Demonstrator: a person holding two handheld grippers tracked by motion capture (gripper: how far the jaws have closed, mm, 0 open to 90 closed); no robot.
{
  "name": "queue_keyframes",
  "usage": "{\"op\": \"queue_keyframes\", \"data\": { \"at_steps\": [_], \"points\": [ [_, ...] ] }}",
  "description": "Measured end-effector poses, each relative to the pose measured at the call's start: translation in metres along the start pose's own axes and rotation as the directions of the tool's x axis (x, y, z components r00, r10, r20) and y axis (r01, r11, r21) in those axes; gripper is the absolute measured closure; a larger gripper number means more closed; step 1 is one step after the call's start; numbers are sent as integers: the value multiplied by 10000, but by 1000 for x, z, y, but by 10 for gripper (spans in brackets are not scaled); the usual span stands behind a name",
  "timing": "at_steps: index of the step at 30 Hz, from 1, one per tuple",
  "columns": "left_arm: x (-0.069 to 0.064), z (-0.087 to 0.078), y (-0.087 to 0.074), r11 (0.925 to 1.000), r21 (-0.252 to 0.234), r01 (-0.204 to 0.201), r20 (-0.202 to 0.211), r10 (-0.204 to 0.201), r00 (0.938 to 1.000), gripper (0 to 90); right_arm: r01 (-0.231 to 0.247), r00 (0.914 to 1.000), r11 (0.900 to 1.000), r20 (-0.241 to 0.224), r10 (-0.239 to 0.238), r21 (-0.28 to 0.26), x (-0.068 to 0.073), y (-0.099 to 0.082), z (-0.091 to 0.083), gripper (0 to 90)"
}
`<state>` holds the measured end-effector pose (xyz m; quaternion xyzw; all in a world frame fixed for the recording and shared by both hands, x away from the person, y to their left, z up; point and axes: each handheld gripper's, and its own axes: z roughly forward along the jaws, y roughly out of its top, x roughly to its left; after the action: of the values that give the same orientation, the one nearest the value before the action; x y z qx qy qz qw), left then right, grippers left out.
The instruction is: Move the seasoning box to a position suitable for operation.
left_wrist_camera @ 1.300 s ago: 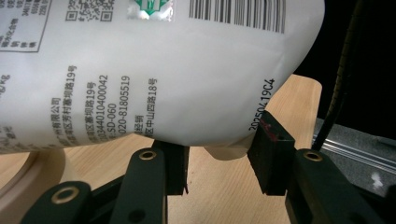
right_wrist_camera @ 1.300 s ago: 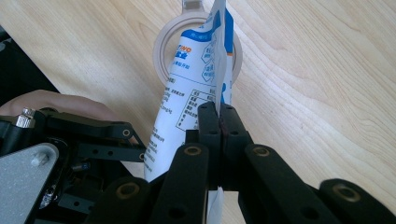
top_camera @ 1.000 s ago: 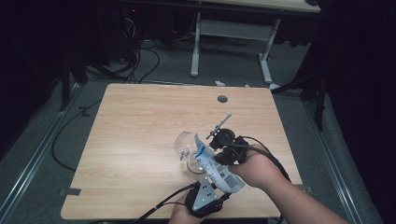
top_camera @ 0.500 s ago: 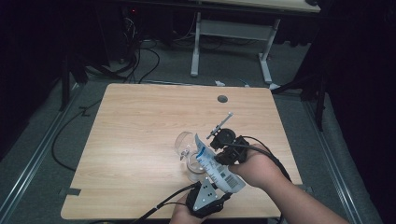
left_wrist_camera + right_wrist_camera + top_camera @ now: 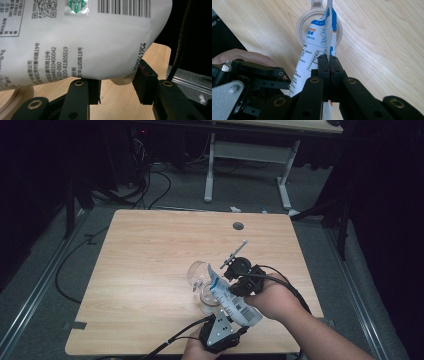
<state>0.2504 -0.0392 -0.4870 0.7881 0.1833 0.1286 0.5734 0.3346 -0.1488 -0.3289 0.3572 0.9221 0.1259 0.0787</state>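
A white and blue printed pouch [image 5: 232,302] [image 5: 312,50] slants over the mouth of a clear jar [image 5: 202,295] [image 5: 299,27] that stands on the wooden table [image 5: 150,245], its hinged lid [image 5: 196,270] flipped back. My right gripper [image 5: 225,281] [image 5: 329,62] is shut on the pouch's side seam and holds it up. My left gripper [image 5: 225,327] [image 5: 118,85] sits at the front edge, under the pouch's [image 5: 82,42] lower end. Its jaws stand apart with bare wood showing between them. The jar's rim [image 5: 15,100] lies off to their left.
A round cable hole [image 5: 238,226] lies near the table's far edge. The left and far parts of the tabletop are bare wood. Cables [image 5: 150,190] and a second desk's white legs [image 5: 210,170] stand on the dark floor beyond. The table's front edge runs just below my left gripper.
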Motion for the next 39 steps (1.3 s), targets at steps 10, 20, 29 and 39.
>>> {"op": "queue_keyframes", "data": {
  "at_steps": [10, 20, 29, 39],
  "points": [
    [0, 0, 1, 10000, -73, 31, 3, -31, 10000, 615, 55, 10000, 10000, 30, -55, 21, 0, 1, -2, 899],
    [0, 2, 2, 10000, -23, 49, 50, -48, 10000, 615, 15, 10000, 10000, -16, -15, 7, -1, 0, 0, 899],
    [0, 2, 3, 9999, -43, 95, 85, -94, 9999, 616, -8, 10000, 10000, -26, 8, 13, -2, 1, 0, 899],
    [1, 2, 4, 9999, -45, 121, 93, -121, 9999, 616, 23, 10000, 10000, 18, -23, 17, -2, 2, 0, 898]
  ]
}}
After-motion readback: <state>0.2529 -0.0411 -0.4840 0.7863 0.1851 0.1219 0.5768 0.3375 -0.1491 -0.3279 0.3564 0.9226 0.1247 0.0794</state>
